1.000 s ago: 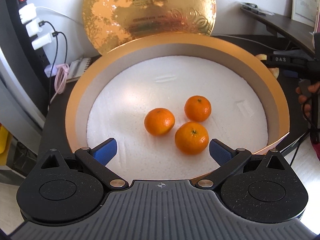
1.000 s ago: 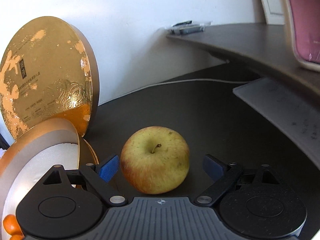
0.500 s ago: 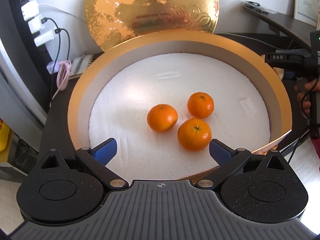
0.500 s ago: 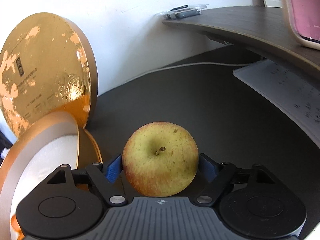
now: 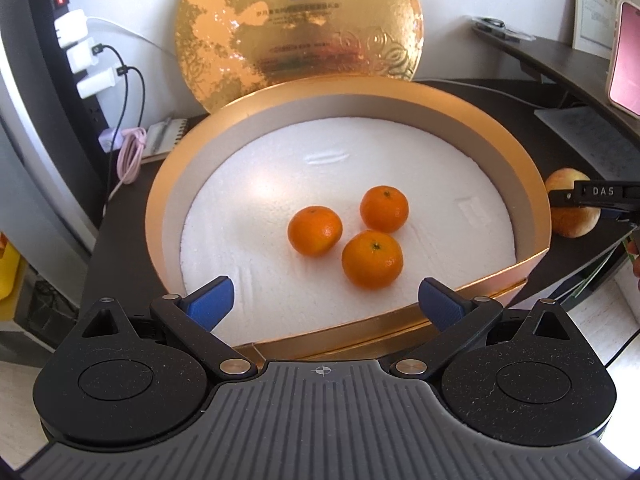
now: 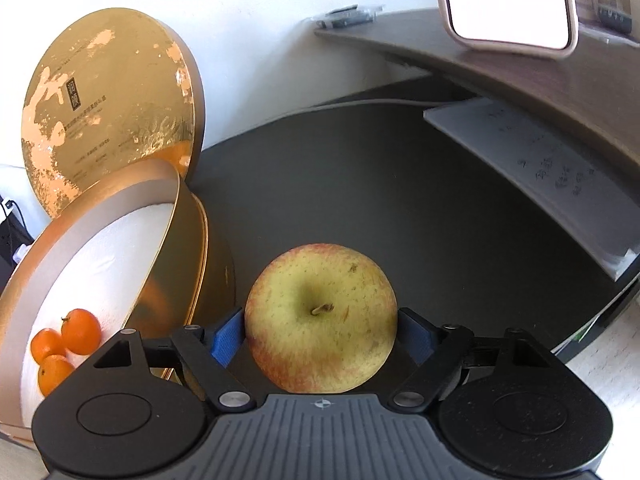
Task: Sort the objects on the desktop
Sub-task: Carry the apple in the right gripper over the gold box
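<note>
Right gripper (image 6: 320,330): jaws, a second ago spread wide of the apple (image 6: 321,318), have closed then eased slightly and now pinch it by both flanks, on the dark worktop (image 6: 400,208) just beside the round gold box (image 6: 100,216). Left gripper (image 5: 325,298): spread, empty, over the box's near rim; three mandarins (image 5: 372,259) inside. Judgement: pickup secured, transfer into box pending.

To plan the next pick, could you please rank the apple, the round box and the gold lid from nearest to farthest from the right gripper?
1. Apple, between the right gripper fingers.
2. Round box, just left.
3. Gold lid, behind the box, against the wall.
</note>
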Demonstrator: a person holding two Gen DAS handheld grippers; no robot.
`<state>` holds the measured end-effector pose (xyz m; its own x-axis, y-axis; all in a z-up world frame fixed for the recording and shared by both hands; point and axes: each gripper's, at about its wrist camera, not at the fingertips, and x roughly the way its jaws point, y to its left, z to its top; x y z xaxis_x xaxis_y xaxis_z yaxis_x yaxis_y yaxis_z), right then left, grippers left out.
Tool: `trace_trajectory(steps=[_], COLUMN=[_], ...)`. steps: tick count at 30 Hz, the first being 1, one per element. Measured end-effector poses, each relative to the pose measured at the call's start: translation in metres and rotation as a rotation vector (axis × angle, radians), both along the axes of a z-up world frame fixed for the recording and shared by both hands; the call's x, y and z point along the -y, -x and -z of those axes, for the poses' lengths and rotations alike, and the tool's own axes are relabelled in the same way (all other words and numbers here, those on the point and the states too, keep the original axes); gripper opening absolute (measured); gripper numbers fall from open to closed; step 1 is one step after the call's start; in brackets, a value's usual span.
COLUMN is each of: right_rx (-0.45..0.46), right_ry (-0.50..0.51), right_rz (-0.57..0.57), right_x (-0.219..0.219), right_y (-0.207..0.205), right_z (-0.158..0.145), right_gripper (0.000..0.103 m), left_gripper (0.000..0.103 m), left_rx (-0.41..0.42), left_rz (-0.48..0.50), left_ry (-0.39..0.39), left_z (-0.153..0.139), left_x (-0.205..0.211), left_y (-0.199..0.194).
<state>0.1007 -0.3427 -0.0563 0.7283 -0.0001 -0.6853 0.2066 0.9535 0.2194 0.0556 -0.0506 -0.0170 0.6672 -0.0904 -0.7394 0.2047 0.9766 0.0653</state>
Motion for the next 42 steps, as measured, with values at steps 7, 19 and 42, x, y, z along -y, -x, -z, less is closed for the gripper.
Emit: trace_trajectory(steps=[7,19,42], right_rx=[0.048,-0.002,0.067], right_ry=[0.145,0.225,0.208], right_rz=[-0.031,-0.001,-0.301], right_x=[-0.019,-0.025,-0.183], right_y=[0.002,-0.011,-0.084], right_z=[0.003,0.004,-0.067], right_gripper=[0.092,0.081,0.081], left_gripper=[0.101,0.101,0.101], left_rx=[0.020,0.029,0.078], left_rz=[-0.023,-0.031,-0.219], left_ry=[0.002,0.013,0.128], left_z=[-0.006,-0.008,-0.008], left_x=[-0.007,-0.015,-0.125], left_y=[0.010,0.015,0.015])
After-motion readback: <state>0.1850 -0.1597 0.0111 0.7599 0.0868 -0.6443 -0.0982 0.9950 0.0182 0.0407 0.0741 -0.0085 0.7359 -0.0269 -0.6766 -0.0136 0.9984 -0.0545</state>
